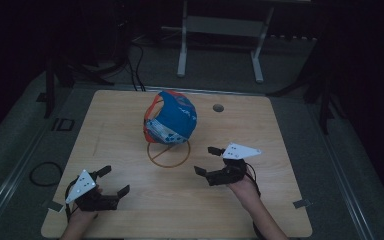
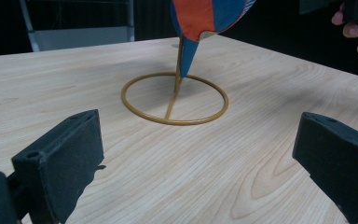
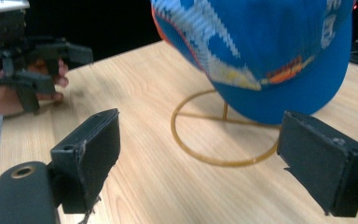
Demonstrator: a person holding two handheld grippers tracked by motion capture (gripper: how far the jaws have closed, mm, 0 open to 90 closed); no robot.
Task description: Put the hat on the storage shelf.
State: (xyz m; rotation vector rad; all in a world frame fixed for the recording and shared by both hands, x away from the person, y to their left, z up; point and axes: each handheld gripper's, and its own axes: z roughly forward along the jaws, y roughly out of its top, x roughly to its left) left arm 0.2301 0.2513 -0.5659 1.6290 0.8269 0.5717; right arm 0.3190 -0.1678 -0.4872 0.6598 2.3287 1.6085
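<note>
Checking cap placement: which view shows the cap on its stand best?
High view: the whole blue-and-orange cap shows, perched on the wire stand mid-table. Right gripper view has its blue side close up but cropped. Left gripper view catches an orange-and-blue lower edge.

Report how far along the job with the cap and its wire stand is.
Done, it seems: the blue and orange cap sits on the gold wire stand, whose ring base lies flat on the table. In hand: nothing. The right gripper and the left gripper both have open, empty jaws, apart from the cap. Left: from these views, I cannot tell.
</note>
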